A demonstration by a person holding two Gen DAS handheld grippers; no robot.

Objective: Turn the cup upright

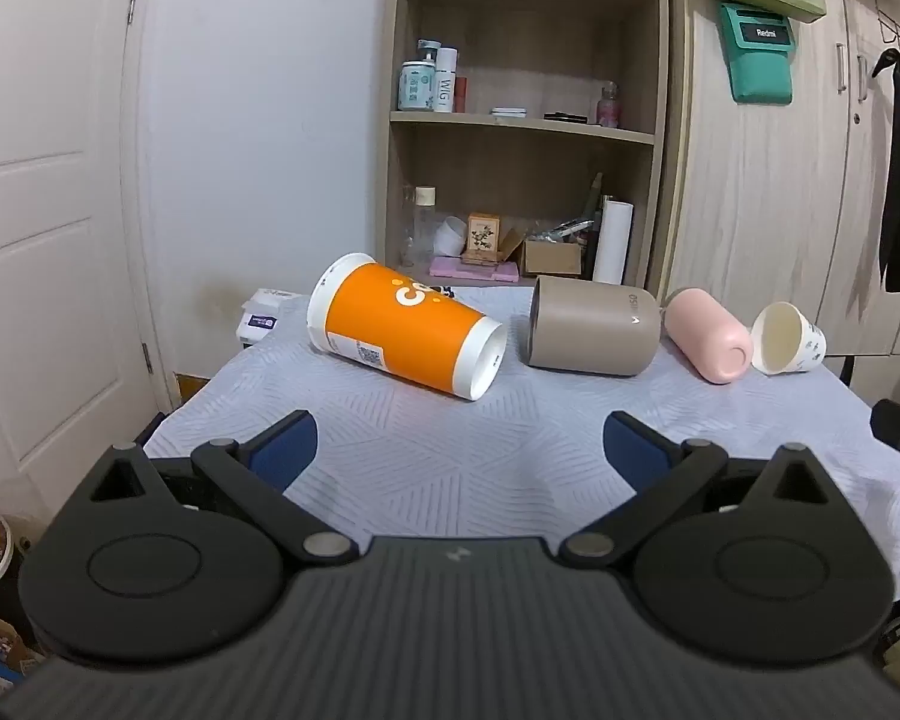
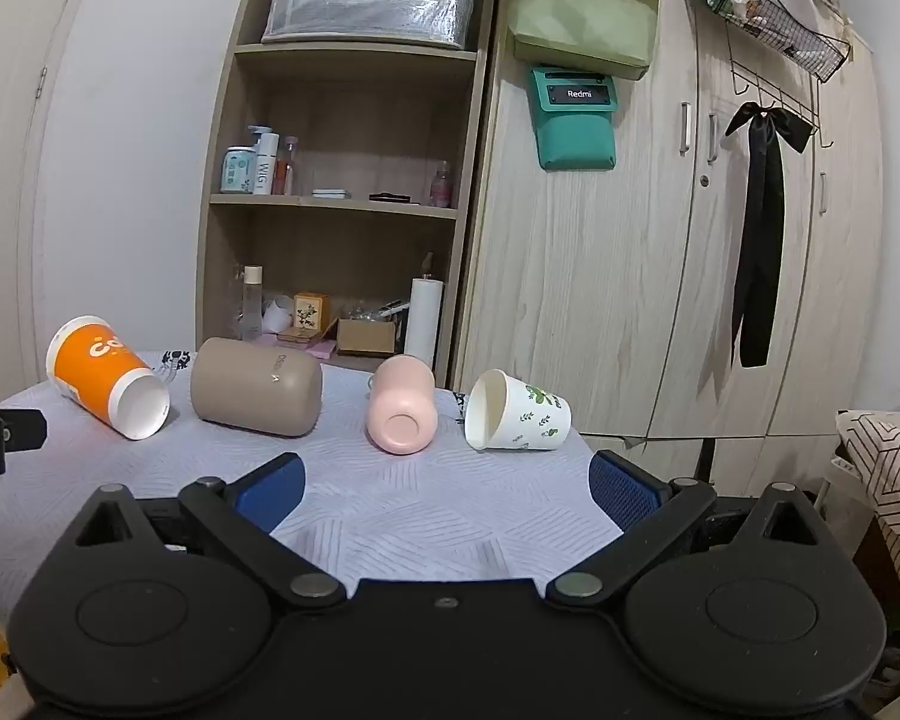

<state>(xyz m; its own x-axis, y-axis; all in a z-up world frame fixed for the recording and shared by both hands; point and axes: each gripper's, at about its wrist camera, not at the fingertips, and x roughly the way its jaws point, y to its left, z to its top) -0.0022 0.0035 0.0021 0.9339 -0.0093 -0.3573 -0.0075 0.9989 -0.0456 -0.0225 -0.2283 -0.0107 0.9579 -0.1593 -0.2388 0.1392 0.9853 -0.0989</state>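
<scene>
Several cups lie on their sides in a row on the table. From left to right they are an orange paper cup (image 1: pixel 402 330) (image 2: pixel 105 384), a taupe cup (image 1: pixel 594 324) (image 2: pixel 258 387), a pink cup (image 1: pixel 708 333) (image 2: pixel 402 411) and a white leaf-print paper cup (image 1: pixel 786 339) (image 2: pixel 519 411). My left gripper (image 1: pixel 459 450) is open and empty, low over the table in front of the orange and taupe cups. My right gripper (image 2: pixel 447 489) is open and empty, in front of the pink and white cups.
A pale patterned cloth (image 1: pixel 510 450) (image 2: pixel 438 504) covers the table. A wooden shelf unit (image 1: pixel 522 120) with bottles and boxes stands behind it, with wardrobe doors (image 2: pixel 660 270) to the right. A white door (image 1: pixel 48 210) is on the left. A patterned item (image 2: pixel 888 480) sits at the right.
</scene>
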